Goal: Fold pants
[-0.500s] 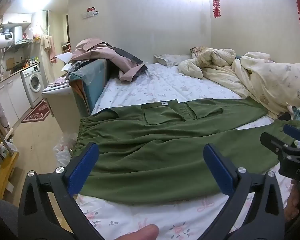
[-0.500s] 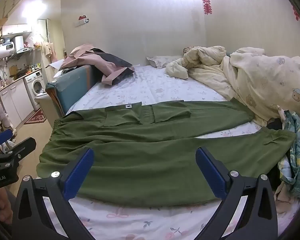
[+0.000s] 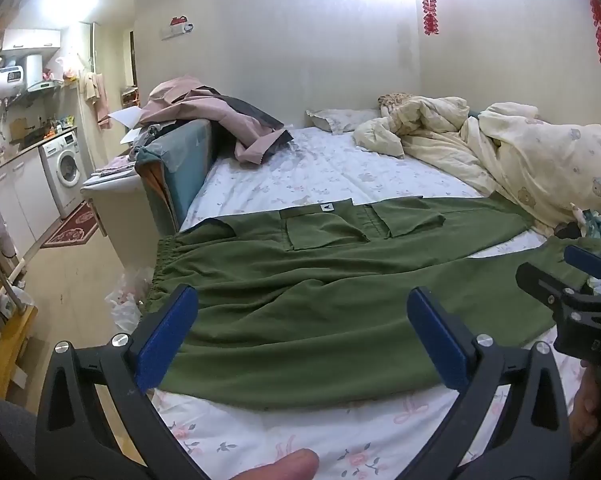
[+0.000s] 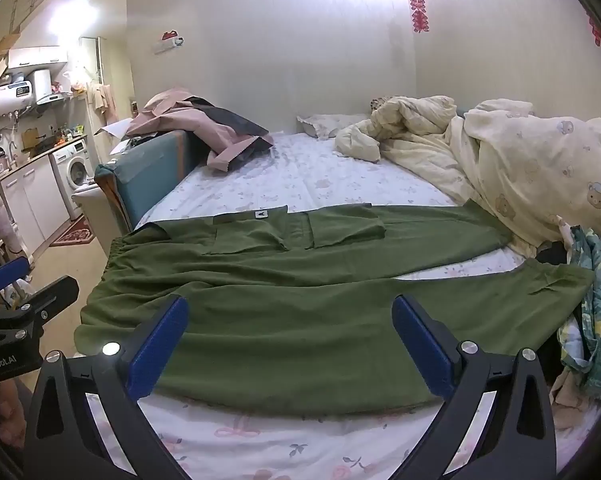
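Green pants lie spread flat across the floral bed sheet, waistband at the left edge, while we hold our left gripper and right gripper above the near hem, both with jaws wide apart and empty.

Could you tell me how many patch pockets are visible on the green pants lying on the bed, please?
2. One pocket sits just below the waistband tag; the other pocket lies right beside it, toward the legs. More may be hidden on the underside of the green pants.
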The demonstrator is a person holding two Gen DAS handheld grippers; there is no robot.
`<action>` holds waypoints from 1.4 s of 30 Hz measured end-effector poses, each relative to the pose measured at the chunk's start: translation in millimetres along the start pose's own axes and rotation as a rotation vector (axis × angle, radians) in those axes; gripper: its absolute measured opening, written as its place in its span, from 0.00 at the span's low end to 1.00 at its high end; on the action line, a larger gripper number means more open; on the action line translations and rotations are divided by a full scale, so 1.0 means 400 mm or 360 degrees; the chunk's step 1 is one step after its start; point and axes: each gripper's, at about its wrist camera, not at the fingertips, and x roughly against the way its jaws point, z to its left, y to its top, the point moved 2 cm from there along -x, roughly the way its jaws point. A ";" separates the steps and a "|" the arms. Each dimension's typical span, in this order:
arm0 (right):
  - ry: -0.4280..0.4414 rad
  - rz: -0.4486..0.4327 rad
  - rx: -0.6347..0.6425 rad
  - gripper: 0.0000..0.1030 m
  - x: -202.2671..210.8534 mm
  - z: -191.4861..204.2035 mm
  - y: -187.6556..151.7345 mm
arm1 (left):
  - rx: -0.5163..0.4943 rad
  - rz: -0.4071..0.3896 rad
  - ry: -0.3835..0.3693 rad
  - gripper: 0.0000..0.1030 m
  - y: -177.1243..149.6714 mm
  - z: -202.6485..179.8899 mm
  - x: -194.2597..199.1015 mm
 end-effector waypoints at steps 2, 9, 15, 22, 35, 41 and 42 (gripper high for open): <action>0.0003 0.0000 0.0004 1.00 -0.014 -0.004 -0.004 | 0.0008 -0.0001 -0.0008 1.00 0.001 0.003 0.002; 0.0000 0.0008 0.0003 1.00 -0.016 -0.003 -0.002 | 0.0002 -0.0003 0.0010 1.00 -0.005 0.000 0.005; -0.0002 0.0004 0.0009 1.00 -0.017 -0.005 0.001 | 0.0003 -0.0016 0.0013 1.00 -0.002 -0.001 0.012; 0.0004 0.0000 0.0000 1.00 -0.013 -0.008 -0.004 | 0.0005 -0.0005 0.0012 1.00 -0.006 0.000 0.005; 0.0005 -0.0002 0.0006 1.00 -0.015 -0.006 -0.006 | 0.0009 0.0000 -0.0003 1.00 -0.006 0.001 0.007; 0.0010 -0.0008 0.0010 1.00 -0.016 -0.004 -0.007 | 0.0009 -0.0017 0.0006 1.00 -0.003 0.003 0.007; 0.0009 -0.0004 0.0009 1.00 -0.016 -0.004 -0.007 | 0.0014 -0.0010 0.0008 1.00 -0.003 0.004 0.006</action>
